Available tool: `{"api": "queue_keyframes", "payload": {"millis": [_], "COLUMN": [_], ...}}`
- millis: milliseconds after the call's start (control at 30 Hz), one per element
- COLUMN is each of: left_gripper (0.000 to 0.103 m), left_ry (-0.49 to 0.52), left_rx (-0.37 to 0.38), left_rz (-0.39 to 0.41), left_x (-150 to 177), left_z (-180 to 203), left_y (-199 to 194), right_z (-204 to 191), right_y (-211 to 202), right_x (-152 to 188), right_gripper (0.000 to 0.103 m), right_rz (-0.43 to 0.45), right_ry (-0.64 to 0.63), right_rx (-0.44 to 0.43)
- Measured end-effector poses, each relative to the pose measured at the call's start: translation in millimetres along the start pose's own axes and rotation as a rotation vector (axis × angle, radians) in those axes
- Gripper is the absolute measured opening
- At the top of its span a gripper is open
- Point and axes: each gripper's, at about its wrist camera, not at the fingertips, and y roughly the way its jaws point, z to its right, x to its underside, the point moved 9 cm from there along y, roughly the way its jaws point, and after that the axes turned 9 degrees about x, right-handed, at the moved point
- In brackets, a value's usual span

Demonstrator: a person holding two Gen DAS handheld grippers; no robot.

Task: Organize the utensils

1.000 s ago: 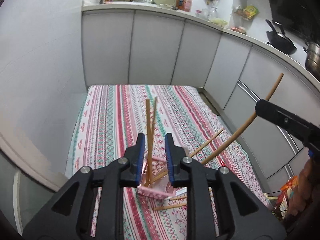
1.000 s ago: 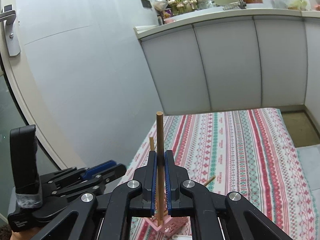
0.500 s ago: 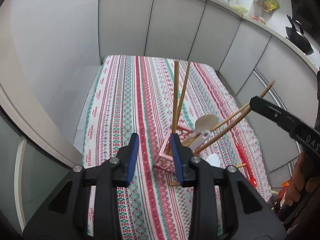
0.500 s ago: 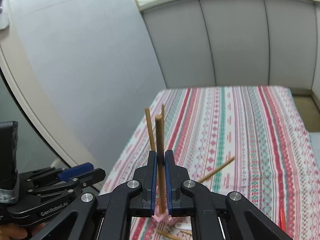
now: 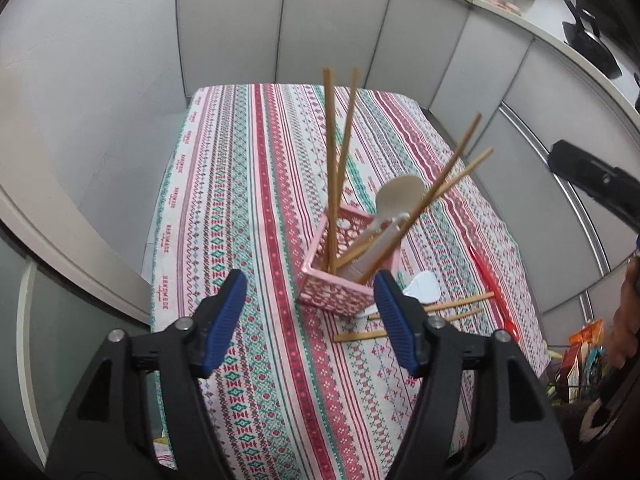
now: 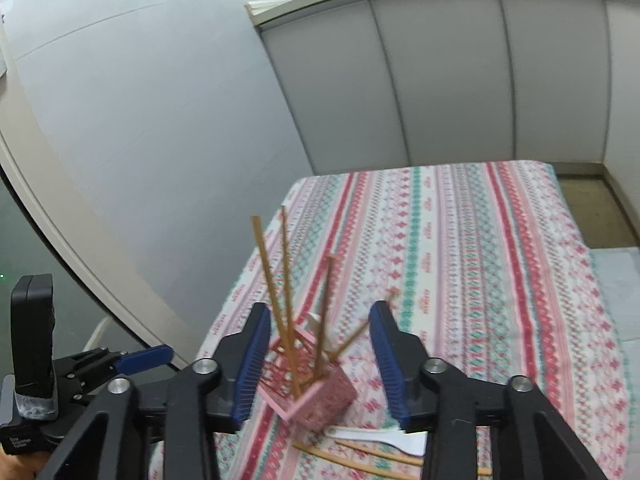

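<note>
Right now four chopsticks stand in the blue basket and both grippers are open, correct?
Not quite: the basket is pink, not blue, as the left wrist view shows. Four chopsticks do stand in it, and the left gripper and right gripper are open.

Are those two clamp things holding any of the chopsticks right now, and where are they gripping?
Nothing is held. The left gripper and right gripper have both just been opening, and the chopsticks now stand loose in the pink basket.

Tablecloth (image 5: 256,240) print, "HANDMADE", barely legible
</note>
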Motion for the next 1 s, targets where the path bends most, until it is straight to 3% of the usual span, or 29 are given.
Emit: {"api": "queue_keyframes", "payload": {"millis": [133, 233, 533, 800, 1000], "left_gripper": [0.076, 0.077, 0.077, 0.077, 0.053], "left_ry": [0.004, 0.017, 0.047, -0.084, -0.239], "left_rx": [0.019, 0.007, -0.052, -0.028, 0.010], "left_rz": [-0.047, -0.090, -0.203, -0.294, -0.291], "left_x": [13, 25, 55, 78, 84], "left_z": [6, 8, 9, 7, 9], "left_y": [11, 22, 51, 82, 95], "right_z": [23, 38, 76, 97, 106], "right_y": [-6, -3, 20, 37, 39], "right_x": [13, 26, 80, 114, 121], "right_gripper": [0.068, 0.072, 0.074, 0.074, 0.074], "right_rz": [-0.041, -0.092, -0.295, -0.407, -0.430], "right_ry": [0.014, 0.023, 0.037, 0.018, 0.022], "right_rx": [0.041, 0.069, 0.151, 0.214, 0.230]}}
